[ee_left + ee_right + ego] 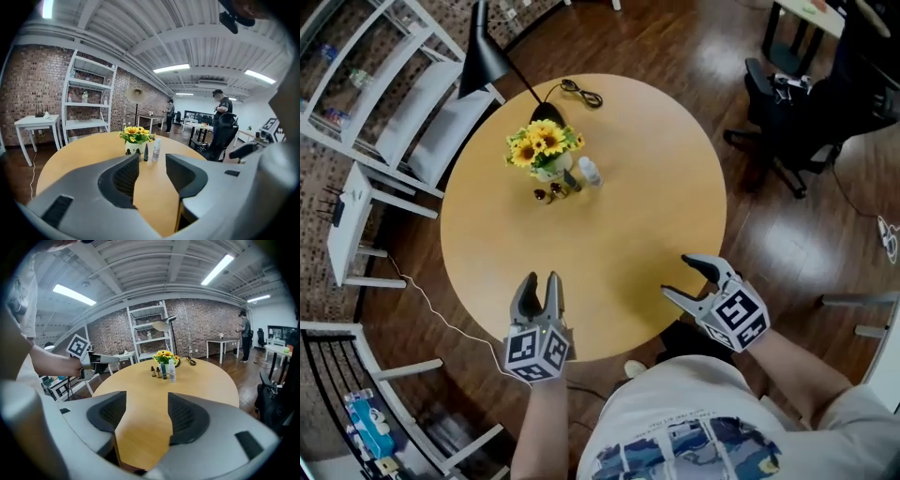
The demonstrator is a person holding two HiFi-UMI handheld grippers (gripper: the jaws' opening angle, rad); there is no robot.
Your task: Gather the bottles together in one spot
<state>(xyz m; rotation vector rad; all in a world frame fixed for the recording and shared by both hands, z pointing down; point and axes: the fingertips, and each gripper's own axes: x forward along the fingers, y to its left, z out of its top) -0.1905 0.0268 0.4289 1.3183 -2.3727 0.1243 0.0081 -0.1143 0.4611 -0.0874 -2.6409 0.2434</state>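
Bottles (572, 183) are all bunched up at the far side of the round table (637, 234), right against the sunflower pot (546, 155). There's a clear one with a white cap (589, 172), a dark tube (572, 180) and a couple of tiny brown ones (551, 193), all standing upright.

Both grippers are at the near edge, well apart from that cluster. The left gripper (541, 284) has its jaws partway apart with only bare tabletop between them, and the bottles sit far off, past its fingertips (133, 161). Same for the right gripper (680, 277): jaws spread wider, nothing in them, and the cluster is way out ahead.

As for writing, the bottle labels are too small to read. The pot has some dark lettering I can't make out, and the gripper cubes only carry black-and-white square markers.
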